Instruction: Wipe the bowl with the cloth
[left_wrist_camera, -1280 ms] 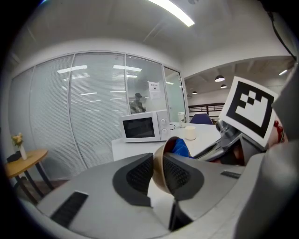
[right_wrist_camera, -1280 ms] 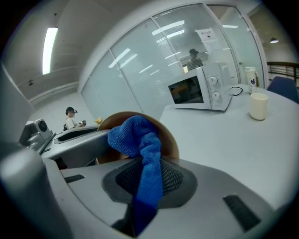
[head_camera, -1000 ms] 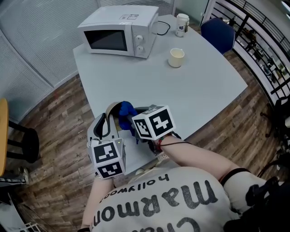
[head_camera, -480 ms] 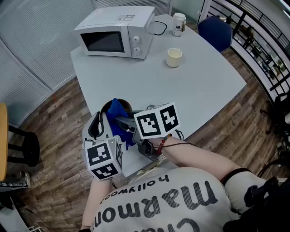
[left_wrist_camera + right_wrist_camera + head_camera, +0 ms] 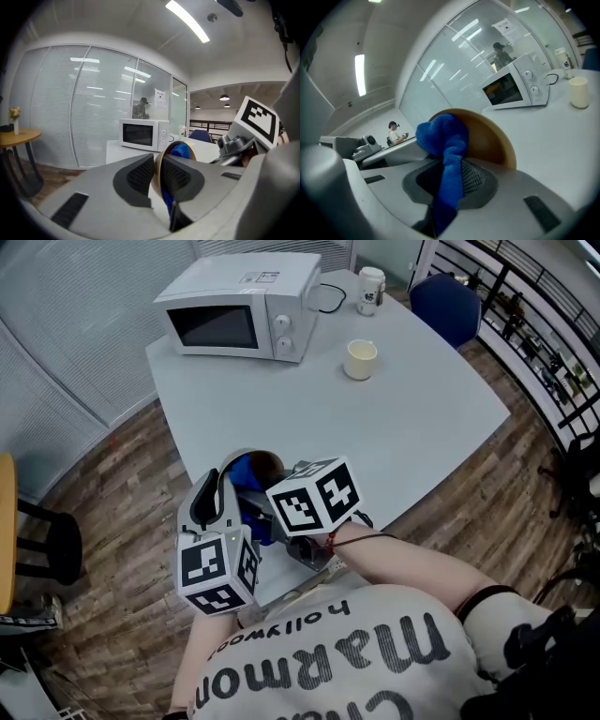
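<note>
The left gripper (image 5: pixel 158 169) holds the bowl (image 5: pixel 490 140) by its rim, one pad on each face of the wall; its jaws have just been opening a little, with the rim between them and the pads on it. The bowl is tipped on its side, mouth toward the right gripper (image 5: pixel 450 182), whose jaws are closed narrow on the cloth (image 5: pixel 449 159). The cloth's bunched top rests against the inside of the bowl near its upper rim, and its tail hangs down between the pads. In the head view both grippers crowd together at the near left corner of the table (image 5: pixel 422 427), with the bowl close to that edge and the floor (image 5: pixel 122 484) just to its left. Beyond the bowl the tabletop lies bare as far as the cup (image 5: pixel 361 359), which stands well apart. The microwave (image 5: pixel 244 306) sits along the far left edge, and a chair (image 5: pixel 448 307) stands at the far corner
</note>
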A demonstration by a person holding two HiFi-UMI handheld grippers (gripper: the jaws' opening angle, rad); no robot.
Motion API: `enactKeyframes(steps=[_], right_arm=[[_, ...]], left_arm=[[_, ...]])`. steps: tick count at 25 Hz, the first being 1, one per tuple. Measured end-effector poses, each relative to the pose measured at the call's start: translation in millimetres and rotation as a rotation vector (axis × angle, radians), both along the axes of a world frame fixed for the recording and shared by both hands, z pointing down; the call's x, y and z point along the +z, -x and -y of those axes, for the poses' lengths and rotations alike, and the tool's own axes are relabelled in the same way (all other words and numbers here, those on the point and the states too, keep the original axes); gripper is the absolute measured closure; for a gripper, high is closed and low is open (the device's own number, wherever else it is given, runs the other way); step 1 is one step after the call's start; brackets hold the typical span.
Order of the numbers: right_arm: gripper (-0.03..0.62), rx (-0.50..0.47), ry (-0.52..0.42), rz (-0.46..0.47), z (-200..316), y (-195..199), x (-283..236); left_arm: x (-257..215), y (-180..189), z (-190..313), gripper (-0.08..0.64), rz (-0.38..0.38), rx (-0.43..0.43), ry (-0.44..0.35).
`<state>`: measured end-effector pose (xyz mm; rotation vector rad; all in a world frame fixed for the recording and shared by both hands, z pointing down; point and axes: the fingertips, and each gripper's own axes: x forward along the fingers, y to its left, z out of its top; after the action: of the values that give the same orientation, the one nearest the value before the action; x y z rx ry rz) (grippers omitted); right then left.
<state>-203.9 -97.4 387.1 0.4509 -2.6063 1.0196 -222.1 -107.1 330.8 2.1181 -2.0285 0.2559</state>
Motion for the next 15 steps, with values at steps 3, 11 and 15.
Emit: enactKeyframes(steps=[3, 11, 15], right_arm=[[0.522, -0.047, -0.009, -0.066, -8.3, 1.6, 13.3], [0.522, -0.074, -0.092, -0.246, -2.4, -14.6, 39.2], [0.522, -0.069, -0.161, -0.32, 6.8, -23.2, 42.6]], left_arm=[[9.2, 3.1, -2.0, 0.491, 0.002, -0.01, 0.026], [20.1, 6.0, -3.1, 0.491, 0.025, -0.009, 0.062], [24.8, 5.0, -4.5, 0.491, 0.031, -0.011, 0.073]])
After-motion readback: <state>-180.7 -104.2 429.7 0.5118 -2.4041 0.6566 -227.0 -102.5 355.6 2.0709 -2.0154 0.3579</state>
